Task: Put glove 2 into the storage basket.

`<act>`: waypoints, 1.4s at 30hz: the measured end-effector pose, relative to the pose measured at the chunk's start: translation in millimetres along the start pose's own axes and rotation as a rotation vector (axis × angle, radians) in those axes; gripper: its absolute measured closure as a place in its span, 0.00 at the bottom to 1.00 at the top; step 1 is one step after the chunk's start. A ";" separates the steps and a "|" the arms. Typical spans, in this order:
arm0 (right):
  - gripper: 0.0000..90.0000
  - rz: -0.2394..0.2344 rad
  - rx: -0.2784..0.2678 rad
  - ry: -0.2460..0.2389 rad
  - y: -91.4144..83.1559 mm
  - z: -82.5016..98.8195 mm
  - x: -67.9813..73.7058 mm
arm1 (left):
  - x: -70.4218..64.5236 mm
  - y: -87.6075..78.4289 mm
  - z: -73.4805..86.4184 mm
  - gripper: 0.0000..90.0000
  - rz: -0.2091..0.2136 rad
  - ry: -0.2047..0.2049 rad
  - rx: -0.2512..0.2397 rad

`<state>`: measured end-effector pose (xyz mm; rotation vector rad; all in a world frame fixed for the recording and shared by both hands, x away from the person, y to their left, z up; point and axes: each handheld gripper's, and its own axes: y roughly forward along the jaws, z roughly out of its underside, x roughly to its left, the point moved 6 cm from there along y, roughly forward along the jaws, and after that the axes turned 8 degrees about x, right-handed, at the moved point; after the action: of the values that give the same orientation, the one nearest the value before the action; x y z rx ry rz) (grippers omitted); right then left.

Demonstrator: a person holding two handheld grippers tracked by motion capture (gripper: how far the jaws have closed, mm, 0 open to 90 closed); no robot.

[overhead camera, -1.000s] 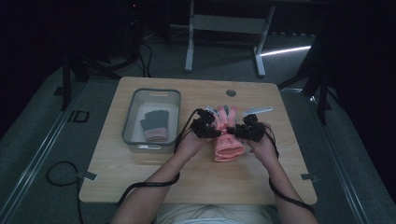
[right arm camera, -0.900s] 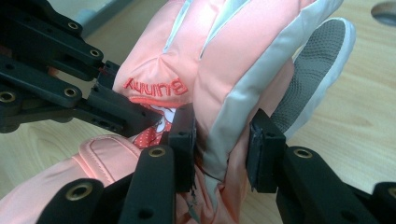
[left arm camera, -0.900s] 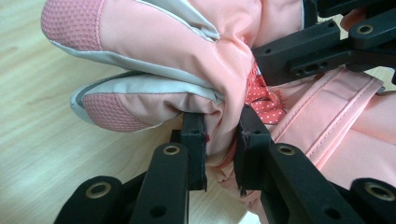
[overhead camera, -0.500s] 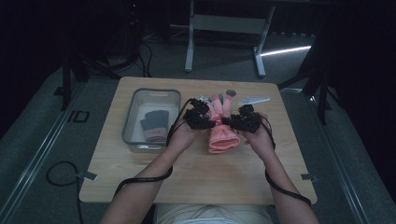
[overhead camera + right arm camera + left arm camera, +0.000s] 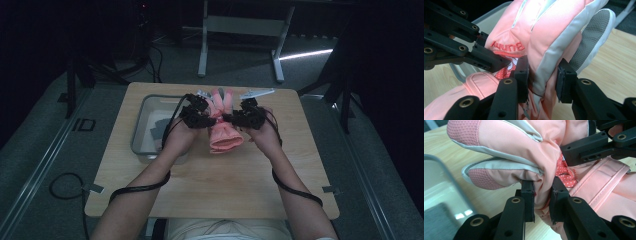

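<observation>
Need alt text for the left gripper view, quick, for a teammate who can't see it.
The left hand-held gripper pinches a fold of a pink and grey padded glove above the wooden table. The other hand-held gripper grips the glove at upper right.

place: dim lab-like recording room | I sit at a small wooden table | grey carpet around | metal stand legs far | cables near left

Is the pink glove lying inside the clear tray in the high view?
No, the pink glove is held up between the two grippers over the bare wood, to the right of the clear tray.
</observation>
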<state>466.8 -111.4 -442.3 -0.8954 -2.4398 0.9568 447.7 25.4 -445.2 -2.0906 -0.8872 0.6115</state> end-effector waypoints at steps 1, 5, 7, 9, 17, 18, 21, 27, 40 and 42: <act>0.75 -0.003 -0.001 -0.002 1.0 -2.5 1.6 | 0.0 0.0 0.0 0.85 0.000 0.000 0.000; 0.75 -0.013 -0.003 -0.023 6.6 -14.6 11.1 | 12.0 -13.5 4.7 0.85 -0.022 -0.016 -0.004; 0.75 -0.020 0.000 -0.036 10.4 -20.6 15.9 | 17.2 -19.1 7.6 0.85 -0.037 -0.026 -0.004; 0.75 -0.031 0.003 -0.047 14.5 -26.7 20.8 | 22.9 -24.7 10.9 0.85 -0.045 -0.035 -0.005; 0.75 -0.057 0.010 -0.083 31.0 -47.8 42.4 | 44.8 -44.8 25.9 0.85 -0.077 -0.061 -0.008; 0.75 -0.061 0.011 -0.091 33.3 -49.8 45.0 | 46.7 -46.3 27.6 0.85 -0.080 -0.063 -0.007; 0.75 -0.075 0.018 -0.101 40.1 -55.2 51.7 | 55.0 -52.6 34.0 0.85 -0.090 -0.080 -0.001; 0.75 -0.096 0.027 -0.122 52.5 -69.4 65.4 | 69.9 -65.2 41.6 0.85 -0.110 -0.099 0.000; 0.75 -0.125 0.046 -0.158 86.7 -99.5 91.2 | 108.4 -81.4 58.7 0.85 -0.151 -0.144 0.012; 0.75 -0.119 0.055 -0.158 92.3 -101.6 91.2 | 113.7 -79.1 60.0 0.85 -0.150 -0.150 0.012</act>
<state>493.9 50.4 -426.7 -0.6704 -2.5516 1.0822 450.4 175.7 -431.7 -1.9654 -1.1110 0.6990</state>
